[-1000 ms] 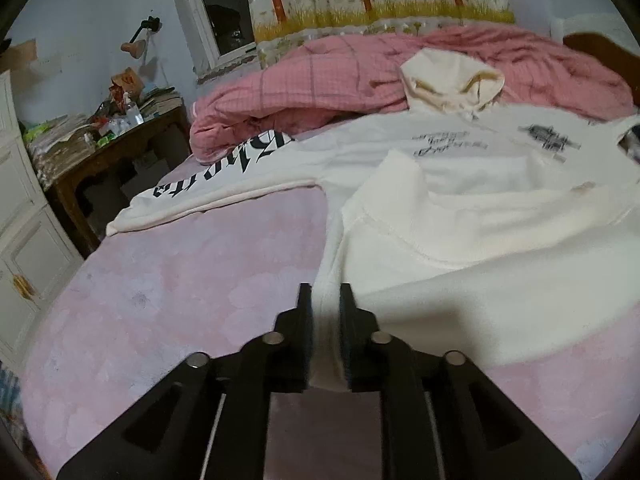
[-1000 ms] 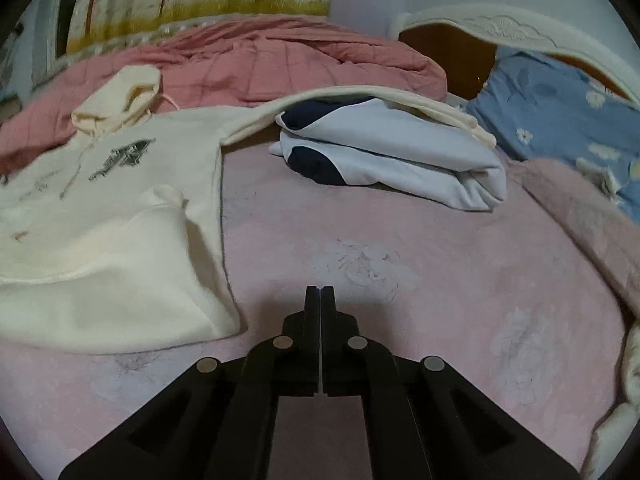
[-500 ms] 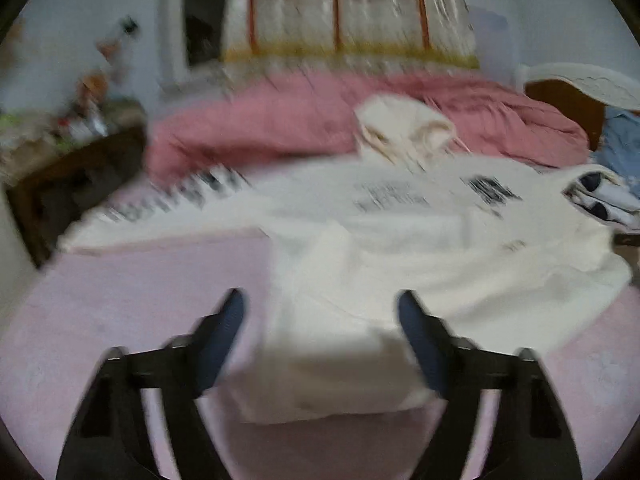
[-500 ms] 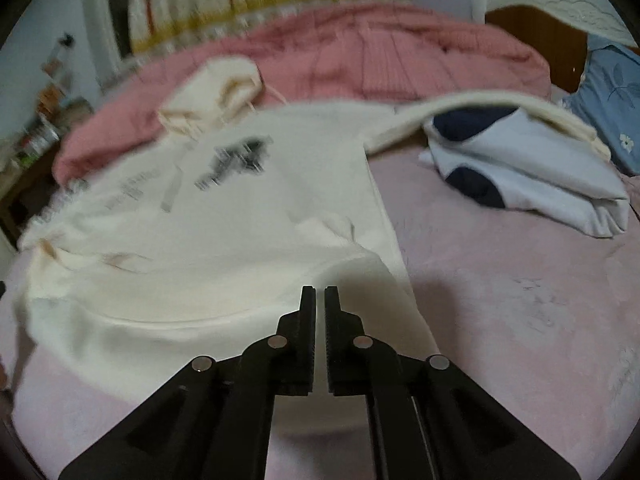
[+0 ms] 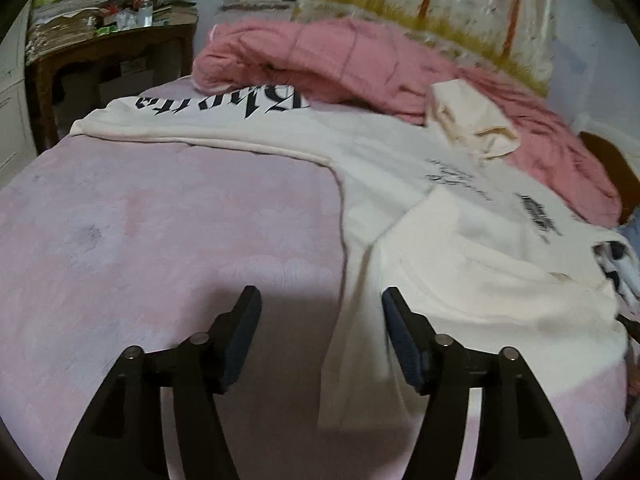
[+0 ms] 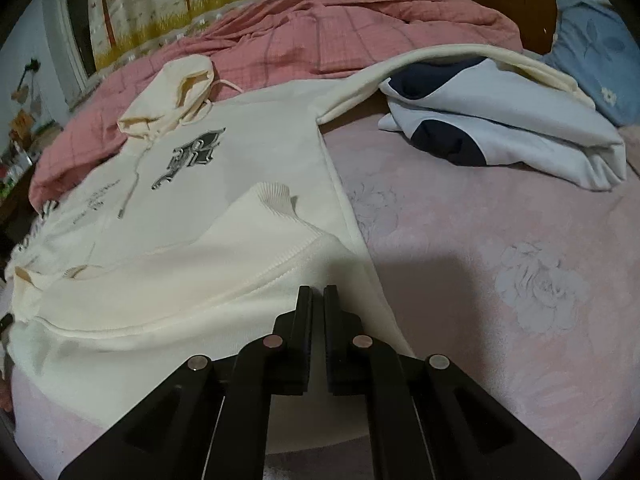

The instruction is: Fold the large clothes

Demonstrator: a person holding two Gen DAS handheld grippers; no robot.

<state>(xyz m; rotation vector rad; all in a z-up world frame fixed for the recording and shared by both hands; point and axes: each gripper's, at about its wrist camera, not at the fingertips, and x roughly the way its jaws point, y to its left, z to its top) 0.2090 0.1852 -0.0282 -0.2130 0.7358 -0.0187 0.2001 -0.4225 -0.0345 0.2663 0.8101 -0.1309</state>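
A cream hoodie (image 5: 460,240) lies face up on the pink bed sheet (image 5: 140,220), its lower part folded up over the chest. The hood (image 6: 176,92) rests against the pink quilt. The sleeve with black lettering (image 5: 224,108) stretches out to the left. My left gripper (image 5: 320,294) is open above the hoodie's left side edge, and its pads touch nothing. My right gripper (image 6: 318,290) is shut to a thin slit over the hoodie's (image 6: 240,184) folded lower right corner. I see no cloth pinched in it.
The other sleeve (image 6: 440,56) drapes over a folded white and navy garment (image 6: 500,128) at the right. A pink quilt (image 5: 340,60) is heaped along the far side. A blue pillow (image 6: 592,52) and a cluttered wooden table (image 5: 112,44) flank the bed.
My left gripper let go of the hoodie's edge, opened wide and swung left with a roll. My right gripper moved left from the bare sheet to over the hoodie's corner.
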